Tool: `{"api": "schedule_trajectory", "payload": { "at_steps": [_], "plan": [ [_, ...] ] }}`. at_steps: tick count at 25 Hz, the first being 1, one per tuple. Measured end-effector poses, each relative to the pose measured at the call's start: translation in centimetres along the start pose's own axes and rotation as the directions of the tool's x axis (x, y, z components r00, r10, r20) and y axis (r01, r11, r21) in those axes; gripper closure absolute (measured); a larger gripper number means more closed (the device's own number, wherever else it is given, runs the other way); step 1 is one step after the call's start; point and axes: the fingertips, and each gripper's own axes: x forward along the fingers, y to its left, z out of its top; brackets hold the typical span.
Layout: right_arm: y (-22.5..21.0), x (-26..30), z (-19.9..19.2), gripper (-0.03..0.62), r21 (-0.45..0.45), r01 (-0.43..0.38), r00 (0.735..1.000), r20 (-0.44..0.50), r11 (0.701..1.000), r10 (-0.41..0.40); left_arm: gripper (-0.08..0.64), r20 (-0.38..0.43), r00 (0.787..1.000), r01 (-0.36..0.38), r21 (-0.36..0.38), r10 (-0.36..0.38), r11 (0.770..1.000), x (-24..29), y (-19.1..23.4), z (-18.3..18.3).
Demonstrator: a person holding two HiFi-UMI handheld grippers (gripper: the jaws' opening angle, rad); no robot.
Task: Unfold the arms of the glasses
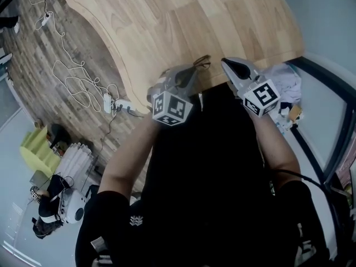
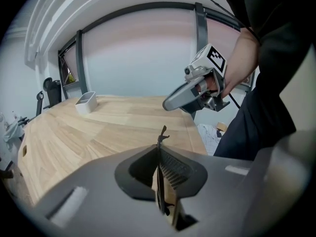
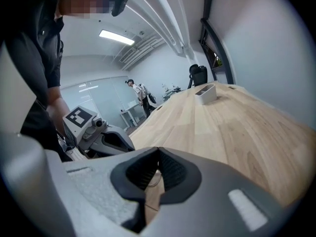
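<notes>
Left gripper view: the left gripper [image 2: 159, 152] is pinched shut on the thin dark-framed glasses [image 2: 162, 134]; the grey right gripper [image 3: 157, 151] is closed and empty.
The glasses sit edge-on between the left pads, with a sliver of frame poking up past the tips, over the near edge of the pale wooden table [image 2: 98, 132]. The right gripper hangs just beside the left, jaws together on nothing. The risk, as I judge it, is that the hold is on a narrow strip. A tug on an arm could twist the frame out of the pads and drop it off the table edge, and squeezing harder could bend it. A small white open-topped box [image 2: 86, 101] stands far beyond both grippers; its contents cannot be seen.
</notes>
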Motion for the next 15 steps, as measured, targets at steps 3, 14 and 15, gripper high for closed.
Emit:
{"api": "schedule_trajectory", "payload": {
  "at_steps": [3, 14, 15],
  "plan": [
    [1.2, 1.0, -0.4, 0.591, -0.005, -0.067, 0.997, -0.047, 0.998, 0.067, 0.543, 0.013, 1.0, -0.015, 0.002, 0.015, 1.0, -0.6, 0.1, 0.2],
    [6.0, 2.0, 2.5, 0.551, 0.07, -0.355, 0.935, 0.014, 0.932, 0.355, 0.543, 0.067, 0.994, -0.082, -0.005, 0.083, 0.997, -2.8, 0.7, 0.9],
    [6.3, 2.2, 2.5, 0.551, 0.084, -0.364, 0.931, 0.014, 0.927, 0.365, 0.543, 0.067, 0.994, -0.085, -0.007, 0.086, 0.996, -2.9, 0.8, 0.8]
  ]
}}
